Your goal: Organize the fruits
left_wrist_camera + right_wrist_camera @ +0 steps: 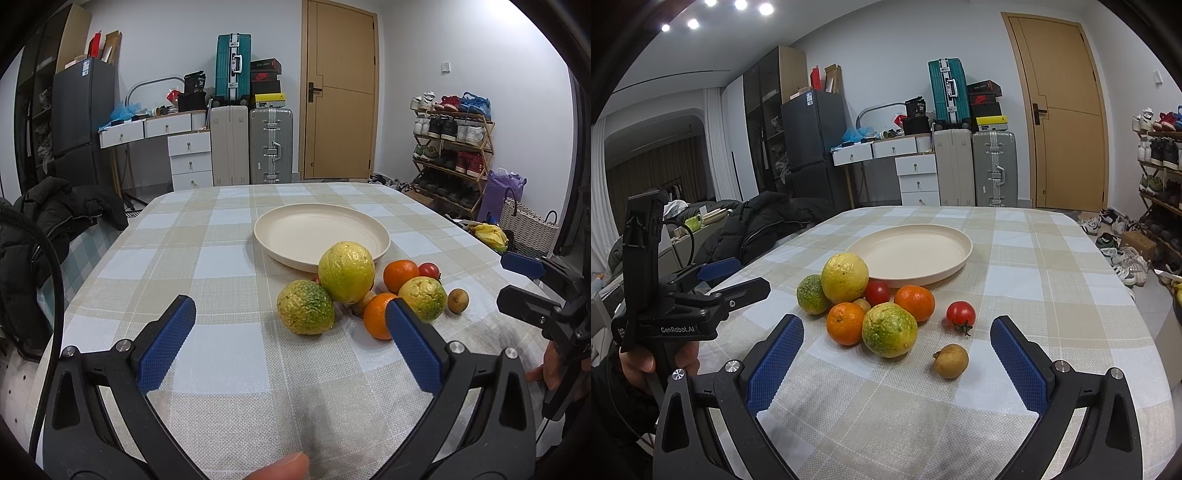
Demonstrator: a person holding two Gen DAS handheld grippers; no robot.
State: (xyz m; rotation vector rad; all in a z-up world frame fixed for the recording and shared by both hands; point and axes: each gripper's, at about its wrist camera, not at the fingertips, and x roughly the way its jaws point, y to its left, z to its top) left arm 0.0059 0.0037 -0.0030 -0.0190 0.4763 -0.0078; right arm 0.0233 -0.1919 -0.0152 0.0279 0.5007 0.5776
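Observation:
An empty cream plate (321, 229) (916, 251) sits mid-table on the checked cloth. Just in front of it lies a cluster of fruit: three bumpy yellow-green citrus (346, 271) (845, 277), (306, 312) (811, 294), (424, 297) (889, 329), two oranges (400, 275) (915, 302), (376, 315) (846, 323), two tomatoes (960, 314) (877, 292) and a small brown fruit (458, 301) (950, 361). My left gripper (290, 302) (751, 275) hovers open, short of the cluster's left side. On the near right, my right gripper (897, 322) (513, 284) is open and holds nothing.
The checked tablecloth (221, 258) covers the whole table. A black jacket (55, 214) is draped beside the table's left edge. A shoe rack (450, 147), bags and loose shoes stand to the right; suitcases (269, 144), drawers and a door lie beyond the far edge.

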